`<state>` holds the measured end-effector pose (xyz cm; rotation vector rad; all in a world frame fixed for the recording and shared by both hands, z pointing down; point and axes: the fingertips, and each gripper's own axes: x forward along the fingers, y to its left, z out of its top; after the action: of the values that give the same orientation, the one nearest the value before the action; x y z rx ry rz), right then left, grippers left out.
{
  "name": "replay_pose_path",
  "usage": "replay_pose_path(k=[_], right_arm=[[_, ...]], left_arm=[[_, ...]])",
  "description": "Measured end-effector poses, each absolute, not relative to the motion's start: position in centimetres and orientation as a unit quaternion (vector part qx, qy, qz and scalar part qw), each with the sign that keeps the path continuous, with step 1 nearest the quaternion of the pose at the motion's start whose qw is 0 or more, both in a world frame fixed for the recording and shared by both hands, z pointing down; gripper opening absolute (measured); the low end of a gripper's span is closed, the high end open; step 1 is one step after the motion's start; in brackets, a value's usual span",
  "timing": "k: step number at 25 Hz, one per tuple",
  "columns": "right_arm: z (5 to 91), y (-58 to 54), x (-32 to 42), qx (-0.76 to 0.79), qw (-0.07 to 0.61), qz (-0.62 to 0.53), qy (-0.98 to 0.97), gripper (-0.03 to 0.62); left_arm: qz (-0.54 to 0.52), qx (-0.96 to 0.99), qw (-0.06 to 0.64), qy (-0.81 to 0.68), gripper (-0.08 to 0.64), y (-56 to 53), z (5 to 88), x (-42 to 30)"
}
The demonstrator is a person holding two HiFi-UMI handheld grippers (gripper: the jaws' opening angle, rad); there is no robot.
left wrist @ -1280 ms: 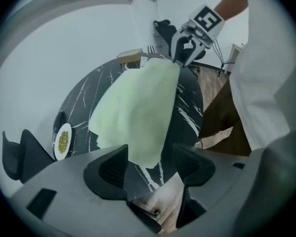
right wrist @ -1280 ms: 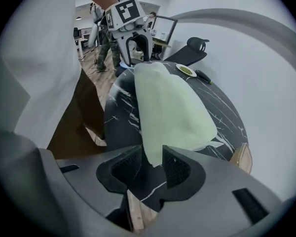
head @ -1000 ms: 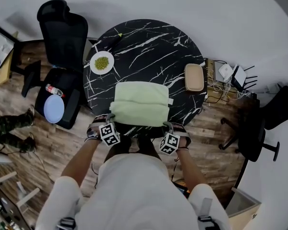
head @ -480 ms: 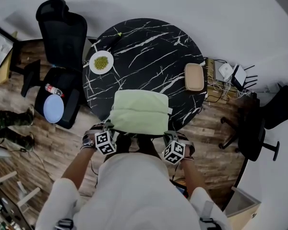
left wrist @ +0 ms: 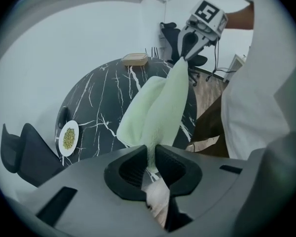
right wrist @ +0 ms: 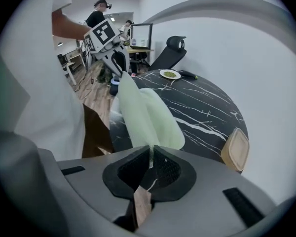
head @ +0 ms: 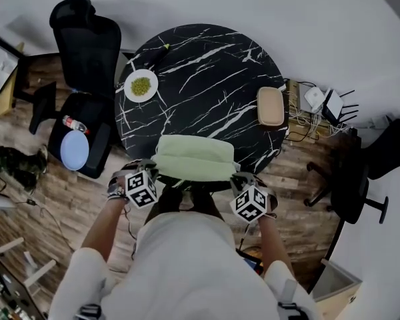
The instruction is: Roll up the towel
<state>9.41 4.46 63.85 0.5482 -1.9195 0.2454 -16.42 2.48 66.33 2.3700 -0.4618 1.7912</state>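
A pale green folded towel [head: 195, 157] lies at the near edge of the round black marble table [head: 207, 65]. Its near edge is lifted off the tabletop and hangs between my two grippers. My left gripper [head: 153, 174] is shut on the towel's near left corner [left wrist: 158, 112], its jaws having just closed on the cloth. My right gripper [head: 235, 177] is shut on the near right corner [right wrist: 148, 117], its jaws likewise having just closed. In each gripper view the cloth is pinched between the pads [left wrist: 164, 163] [right wrist: 163, 168], and the other gripper [left wrist: 186, 53] [right wrist: 119, 65] holds the far end.
A white plate of green beans [head: 141, 87] and a dark oblong thing [head: 157, 54] sit at the table's far left, and a tan wooden tray [head: 270, 107] sits at its right. A black office chair [head: 87, 52] stands on the left, with a blue plate [head: 75, 151] on a seat.
Both grippers have risen and come back toward the person, taking the towel's near edge up off the table. The towel looks shorter from above.
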Motion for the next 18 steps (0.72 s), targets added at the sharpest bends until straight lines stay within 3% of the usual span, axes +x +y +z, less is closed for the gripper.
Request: replay_pose_path(k=[12,18], right_arm=[[70.6,-7.0,10.9,0.288,0.574,0.093,-0.760,0.017],[71.9,-8.6,11.9,0.356,0.562,0.079,-0.742,0.118]], left_arm=[[0.597,0.758,0.106,-0.240,0.075,-8.0,71.5,-15.5],[0.573,0.750,0.128,-0.306,0.231,-9.5,72.3,-16.4]])
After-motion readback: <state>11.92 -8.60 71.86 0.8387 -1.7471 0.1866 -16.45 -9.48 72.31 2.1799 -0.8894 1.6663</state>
